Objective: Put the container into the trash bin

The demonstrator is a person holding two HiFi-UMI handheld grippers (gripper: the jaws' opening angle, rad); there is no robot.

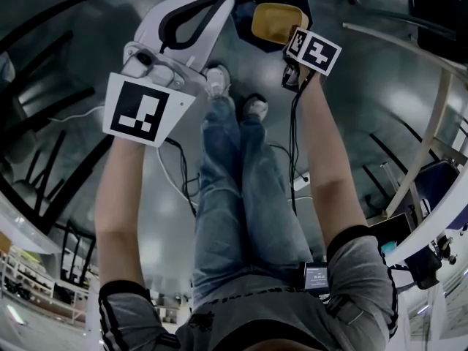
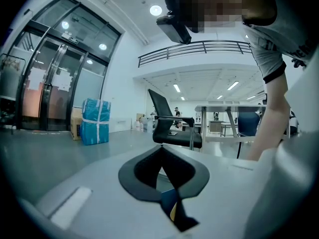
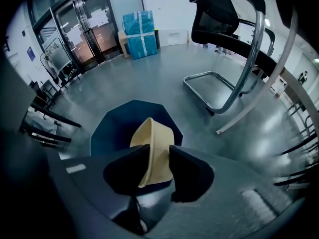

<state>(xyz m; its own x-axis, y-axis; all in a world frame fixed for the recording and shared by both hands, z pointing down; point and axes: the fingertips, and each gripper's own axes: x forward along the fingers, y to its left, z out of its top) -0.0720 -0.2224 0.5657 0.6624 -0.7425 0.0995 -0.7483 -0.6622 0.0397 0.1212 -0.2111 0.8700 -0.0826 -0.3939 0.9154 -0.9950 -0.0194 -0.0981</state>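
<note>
Container (image 3: 155,138): tan, smooth, rounded tub, tilted
Trash bin (image 3: 110,128): dark, octagonal, open-topped
Right gripper (image 3: 158,151): black jaws apart, tub seemingly loose between
Left gripper (image 2: 160,148): jaws together, empty

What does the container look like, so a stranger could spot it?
On the grey floor by the person's shoes stands a dark blue octagonal trash bin. Over its mouth, between the right gripper's jaws, is the container: a tan bowl tipped on edge, bright against the bin.
</note>
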